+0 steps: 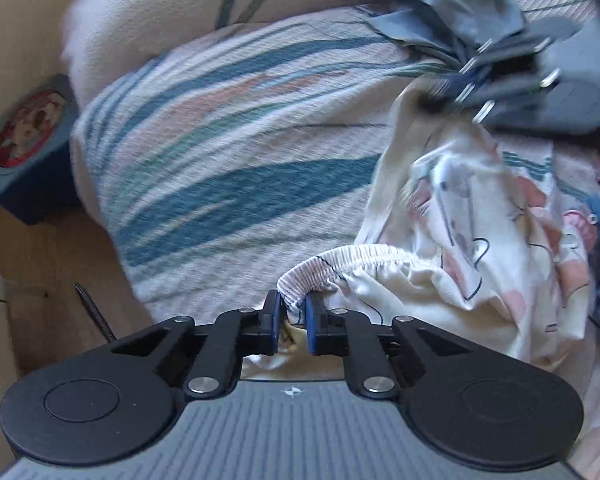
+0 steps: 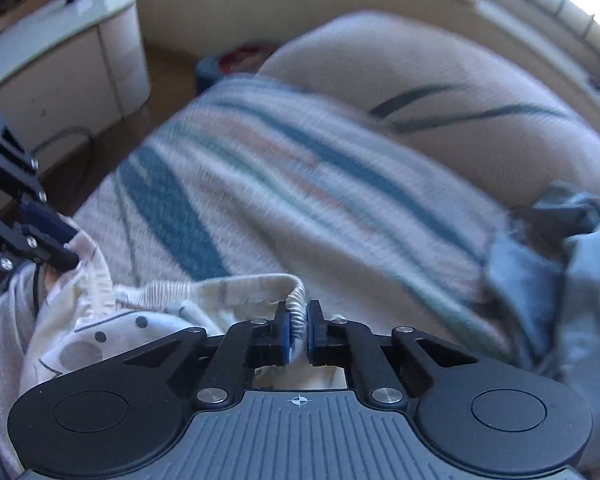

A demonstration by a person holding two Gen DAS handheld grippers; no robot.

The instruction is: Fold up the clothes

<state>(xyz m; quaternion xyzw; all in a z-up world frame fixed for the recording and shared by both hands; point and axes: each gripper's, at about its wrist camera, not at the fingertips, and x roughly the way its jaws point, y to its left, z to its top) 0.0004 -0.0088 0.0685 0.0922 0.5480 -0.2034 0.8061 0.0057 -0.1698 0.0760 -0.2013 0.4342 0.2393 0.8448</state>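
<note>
Both tools clamp waistband | left tool [image 1: 293, 316] | right tool [image 2: 298, 330] | printed pants [image 1: 480, 264]

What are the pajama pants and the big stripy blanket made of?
The pajama pants look like thin, soft woven cotton: matte, printed, crumpling easily, with a gathered elastic waistband pinched by the left gripper and right gripper. The striped blanket looks like thicker woven cotton or wool blend, with a ribbed, matte, slightly fuzzy surface. Exact fibres cannot be told.
</note>
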